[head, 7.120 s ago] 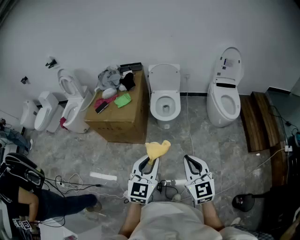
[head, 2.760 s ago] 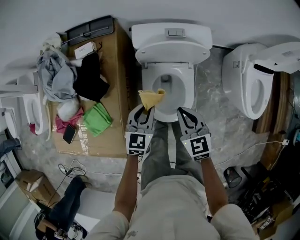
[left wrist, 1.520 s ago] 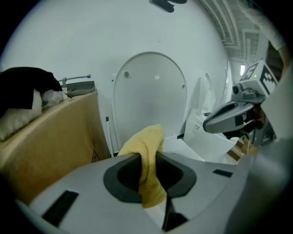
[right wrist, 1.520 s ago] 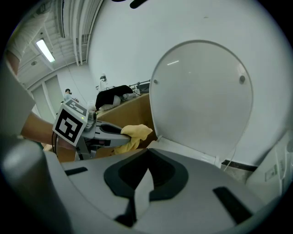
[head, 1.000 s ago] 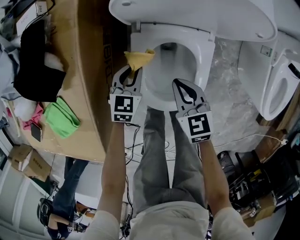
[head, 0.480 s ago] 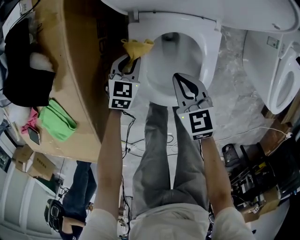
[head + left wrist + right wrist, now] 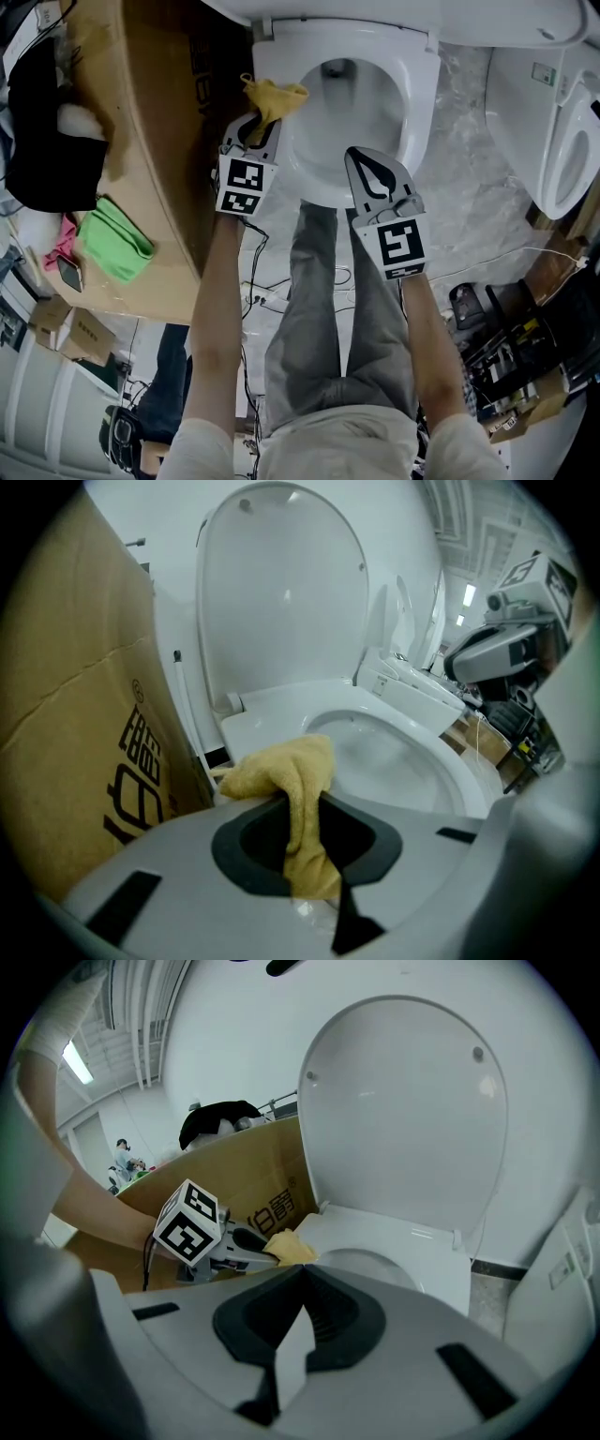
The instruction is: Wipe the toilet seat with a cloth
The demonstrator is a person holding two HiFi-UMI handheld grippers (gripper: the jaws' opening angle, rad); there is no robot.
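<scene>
A white toilet stands under me with its lid (image 7: 281, 592) raised and its seat (image 7: 417, 89) down. My left gripper (image 7: 255, 131) is shut on a yellow cloth (image 7: 270, 97), which hangs over the seat's left side near the back. In the left gripper view the cloth (image 7: 292, 780) bunches out past the jaws, just above the seat rim (image 7: 281, 710). My right gripper (image 7: 367, 171) hovers over the front of the seat, jaws shut with nothing between them. The right gripper view shows the left gripper (image 7: 267, 1258), the cloth (image 7: 289, 1248) and the lid (image 7: 403, 1110).
A big cardboard box (image 7: 159, 178) stands close against the toilet's left side, with a green cloth (image 7: 112, 246), a black garment (image 7: 47, 141) and a phone (image 7: 67, 274) on it. A second toilet (image 7: 562, 122) is at the right. Cables (image 7: 272, 300) lie on the floor.
Over the earlier frames I walked up to the toilet from across the room. In the last second the left gripper brought the cloth slightly farther along the seat's left side.
</scene>
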